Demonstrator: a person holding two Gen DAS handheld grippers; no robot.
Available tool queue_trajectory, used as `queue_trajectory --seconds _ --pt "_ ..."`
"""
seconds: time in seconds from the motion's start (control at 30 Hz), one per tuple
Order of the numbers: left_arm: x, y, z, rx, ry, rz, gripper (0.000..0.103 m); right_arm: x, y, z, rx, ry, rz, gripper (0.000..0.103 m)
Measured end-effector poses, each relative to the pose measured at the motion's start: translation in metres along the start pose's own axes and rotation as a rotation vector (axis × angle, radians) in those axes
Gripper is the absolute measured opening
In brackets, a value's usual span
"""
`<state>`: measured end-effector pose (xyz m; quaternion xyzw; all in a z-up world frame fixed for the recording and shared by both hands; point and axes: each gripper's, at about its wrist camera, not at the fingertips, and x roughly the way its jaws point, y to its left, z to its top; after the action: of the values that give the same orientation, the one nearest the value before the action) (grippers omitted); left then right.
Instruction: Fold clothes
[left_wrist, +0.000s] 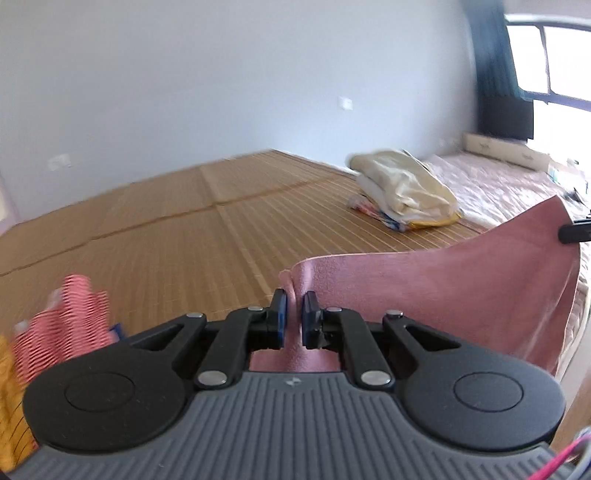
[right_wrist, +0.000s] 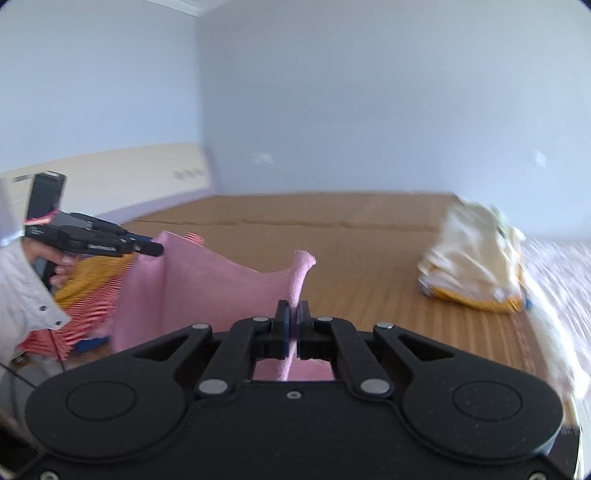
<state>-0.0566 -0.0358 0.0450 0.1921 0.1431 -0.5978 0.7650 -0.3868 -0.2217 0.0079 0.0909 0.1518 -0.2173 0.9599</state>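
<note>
A pink cloth (left_wrist: 443, 291) hangs stretched in the air between both grippers above the bamboo mat (left_wrist: 184, 236). My left gripper (left_wrist: 294, 317) is shut on one corner of it, the fabric bunched between the blue pads. My right gripper (right_wrist: 294, 321) is shut on the other corner of the pink cloth (right_wrist: 221, 291), a tip of fabric poking up past the pads. In the right wrist view the left gripper (right_wrist: 147, 249) shows at the left, held by a hand (right_wrist: 61, 267). The right gripper's tip (left_wrist: 574, 230) shows at the right edge of the left wrist view.
A stack of folded cream and white clothes (left_wrist: 402, 192) lies at the mat's far right, next to a pink patterned bedspread (left_wrist: 498, 184). A heap of red-striped and yellow clothes (left_wrist: 55, 332) lies at the near left. Walls close the far side; a window (left_wrist: 554, 55) is at right.
</note>
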Motion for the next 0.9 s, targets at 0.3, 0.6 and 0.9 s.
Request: queue_trajectory --seconds 0.3,0.6,0.9 --pt "0.130 0.002 -0.014 0.045 0.237 -0.057 0.011 0.092 -0.044 -0.046 0.050 0.216 -0.161 0.005" --pt "0.131 0.032 -0.034 -0.008 0.232 0.042 0.049 0.086 -0.047 -0.053 -0.029 0.249 -0.227 0.023" --pt "0.115 -0.004 -0.040 0.049 0.240 -0.071 0.049 0.094 -0.041 -0.061 -0.072 0.393 -0.223 0.025"
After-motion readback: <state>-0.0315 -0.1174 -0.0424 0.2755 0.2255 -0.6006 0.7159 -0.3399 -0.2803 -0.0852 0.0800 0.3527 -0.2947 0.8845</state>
